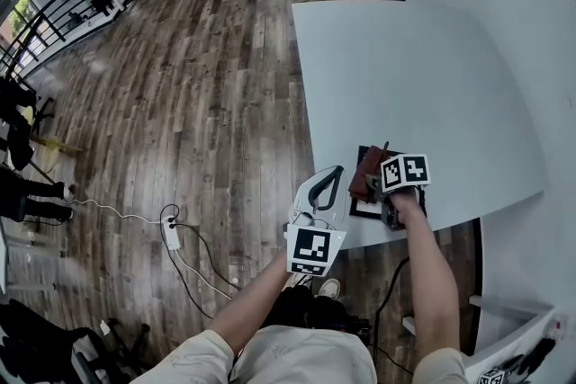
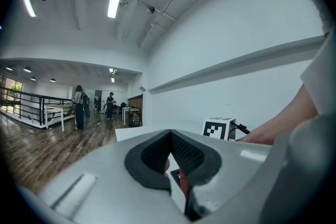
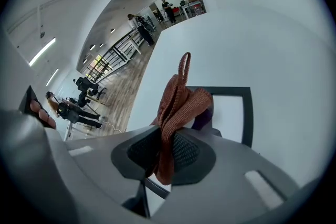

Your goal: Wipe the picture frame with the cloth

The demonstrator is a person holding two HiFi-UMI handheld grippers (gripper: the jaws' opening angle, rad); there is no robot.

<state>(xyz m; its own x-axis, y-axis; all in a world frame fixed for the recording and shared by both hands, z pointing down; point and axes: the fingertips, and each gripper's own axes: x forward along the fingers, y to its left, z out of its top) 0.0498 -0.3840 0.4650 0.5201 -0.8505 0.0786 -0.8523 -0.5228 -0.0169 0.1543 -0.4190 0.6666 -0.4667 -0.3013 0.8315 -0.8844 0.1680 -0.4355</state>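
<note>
In the head view, a black-rimmed rectangular picture frame (image 1: 367, 209) is lying flat on a white table top (image 1: 414, 67), close to the table's near edge. A rust-brown woven cloth (image 1: 366, 174) is lying bunched over the frame's left side. The right gripper (image 1: 389, 186) is hanging directly above the frame, and its marker cube is covering much of the frame's upper half. The left gripper (image 1: 331, 180) is sitting just left of the frame, off the table's edge and over the dark wooden floor (image 1: 180, 103). It is not touching the frame or the cloth.

In the left gripper view, the left gripper (image 2: 170, 136) is pointing level, above the frame's height. Its two black ribbed pads are meeting at their tips and widening apart nearer the camera, with nothing pinched between them. The right gripper's marker cube (image 2: 218, 127) and a bare forearm (image 2: 268, 134) are showing beyond it.

In the right gripper view, the right gripper (image 3: 167, 147) is clamping the rust-brown cloth (image 3: 181, 99) tightly between its pads. One folded end is hanging out toward the camera. The rest is rising in a bunch in front of the frame (image 3: 247, 118), covering the frame's left part. The frame's white centre and dark right rim are showing beside the cloth, on the white table (image 3: 273, 50).
</note>
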